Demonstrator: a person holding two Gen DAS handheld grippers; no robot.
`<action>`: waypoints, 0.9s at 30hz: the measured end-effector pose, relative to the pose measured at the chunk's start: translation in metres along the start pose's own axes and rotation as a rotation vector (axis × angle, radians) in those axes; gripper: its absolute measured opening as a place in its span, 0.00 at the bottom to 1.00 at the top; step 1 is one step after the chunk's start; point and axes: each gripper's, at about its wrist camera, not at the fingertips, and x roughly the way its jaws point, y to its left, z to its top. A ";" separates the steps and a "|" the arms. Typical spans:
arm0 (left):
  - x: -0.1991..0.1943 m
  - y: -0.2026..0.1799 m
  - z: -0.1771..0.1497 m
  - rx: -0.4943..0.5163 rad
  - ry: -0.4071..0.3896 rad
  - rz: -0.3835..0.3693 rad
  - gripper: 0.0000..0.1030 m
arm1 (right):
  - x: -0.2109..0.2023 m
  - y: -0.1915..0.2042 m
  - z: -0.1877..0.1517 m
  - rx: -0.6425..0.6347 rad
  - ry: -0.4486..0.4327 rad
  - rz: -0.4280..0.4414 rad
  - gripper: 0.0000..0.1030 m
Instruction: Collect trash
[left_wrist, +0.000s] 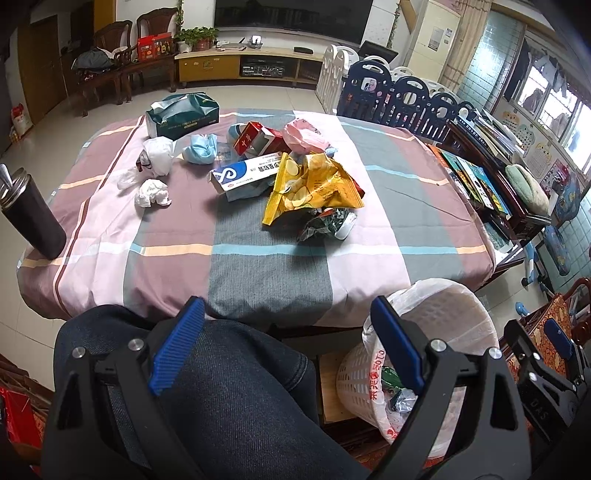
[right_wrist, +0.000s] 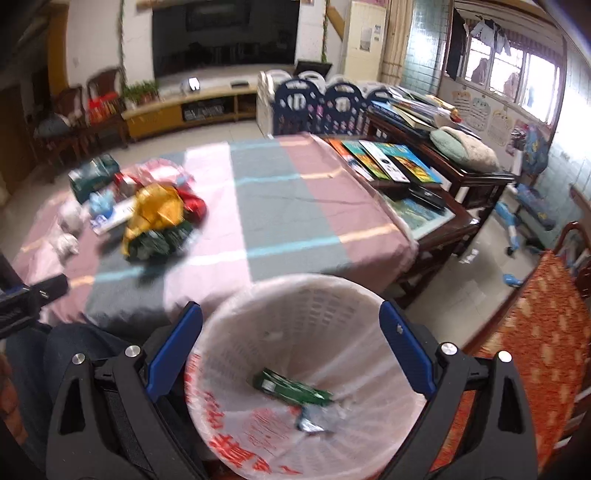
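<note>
Trash lies on the checked tablecloth (left_wrist: 258, 266): a yellow chip bag (left_wrist: 314, 188), a white-blue carton (left_wrist: 243, 173), a red box (left_wrist: 255, 142), a pink bag (left_wrist: 304, 134), a blue mask (left_wrist: 201, 147), crumpled tissues (left_wrist: 152, 192) and a green wrapper (left_wrist: 325, 223). A white lined basket (right_wrist: 306, 321) stands by the table's near edge, with a green packet (right_wrist: 291, 387) and a silver wrapper (right_wrist: 317, 421) inside. My left gripper (left_wrist: 288, 347) is open over a person's knee, short of the table. My right gripper (right_wrist: 291, 354) hangs open just above the basket, nothing between its fingers.
A dark tumbler (left_wrist: 31, 218) stands at the table's left edge and a green tissue pack (left_wrist: 183, 114) at its far side. A low table of books (right_wrist: 391, 162) sits to the right, an orange-cushioned chair (right_wrist: 535, 343) nearer right.
</note>
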 end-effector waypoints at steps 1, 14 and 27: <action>0.001 0.001 0.000 -0.002 0.001 0.001 0.88 | -0.002 -0.002 -0.001 0.019 -0.022 0.030 0.92; 0.010 0.007 -0.002 -0.018 0.021 0.012 0.88 | 0.002 0.014 -0.003 -0.060 -0.008 0.028 0.84; 0.015 0.009 -0.003 -0.024 0.032 0.016 0.88 | 0.009 0.022 -0.006 -0.090 0.035 0.036 0.58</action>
